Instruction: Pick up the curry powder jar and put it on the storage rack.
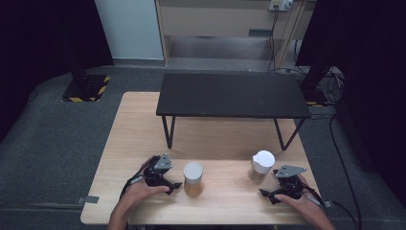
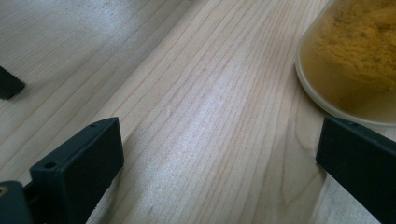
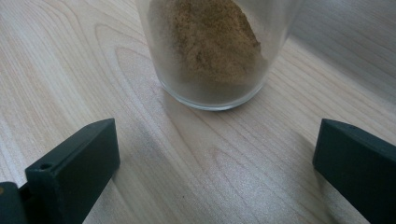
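Looking down from the high view, a person rests both hands near the front edge of a pale wooden table (image 1: 139,124), a black low bench (image 1: 233,95) standing farther back. The left gripper (image 1: 173,185) sits just beside a glass jar of yellow powder (image 1: 193,178); the right gripper (image 1: 266,193) lies near a second jar with a white spouted lid (image 1: 261,166) — neither touches its jar.

From the left gripper view, the jaws stand wide apart and empty, and the yellow-powder jar (image 2: 355,60) lies off to the upper right, outside the gap.

From the right gripper view, the jaws are likewise spread with nothing between them; the brown-powder jar (image 3: 212,51) stands upright ahead, roughly centred but well short of the pads.

Both jars look like smooth, rigid glass — probably slippery and breakable, moderately weighty with powder. I'd grip each around mid-wall, kept upright.
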The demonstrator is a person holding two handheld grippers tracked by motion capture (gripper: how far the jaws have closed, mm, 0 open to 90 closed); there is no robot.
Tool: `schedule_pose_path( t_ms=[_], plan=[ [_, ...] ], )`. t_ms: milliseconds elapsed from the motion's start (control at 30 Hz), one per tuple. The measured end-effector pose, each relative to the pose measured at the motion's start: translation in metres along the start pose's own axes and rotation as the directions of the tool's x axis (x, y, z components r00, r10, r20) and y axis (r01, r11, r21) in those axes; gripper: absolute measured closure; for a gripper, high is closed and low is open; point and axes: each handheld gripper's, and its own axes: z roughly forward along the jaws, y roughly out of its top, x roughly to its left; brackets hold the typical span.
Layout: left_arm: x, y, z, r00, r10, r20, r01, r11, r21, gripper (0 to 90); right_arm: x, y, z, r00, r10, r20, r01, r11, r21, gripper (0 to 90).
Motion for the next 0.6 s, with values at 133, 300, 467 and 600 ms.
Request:
schedule_pose_path(
  t_ms=[133,300,467,600],
  plan=[
    [0.000,0.000,0.000,1.0000,0.000,0.002,0.000,1.0000,0.000,0.0,0.000,0.000,0.000,1.0000,0.000,0.000,0.000,1.000,0.000,1.2],
    [0.000,-0.002,-0.001,1.0000,-0.002,0.003,0.002,1.0000,-0.002,0.0,0.000,0.000,0.000,1.0000,0.000,0.000,0.000,1.000,0.000,1.2],
    [-0.005,-0.001,-0.007,0.9999,0.011,0.004,-0.011,0.9999,0.000,1.2,0.000,0.000,0.000,1.0000,0.000,0.000,0.000,1.000,0.000,1.2],
    [-0.005,-0.003,-0.013,0.9999,0.013,0.003,-0.013,0.9997,-0.021,1.2,0.000,0.000,0.000,1.0000,0.000,0.000,0.000,1.000,0.000,1.2]
  ],
)
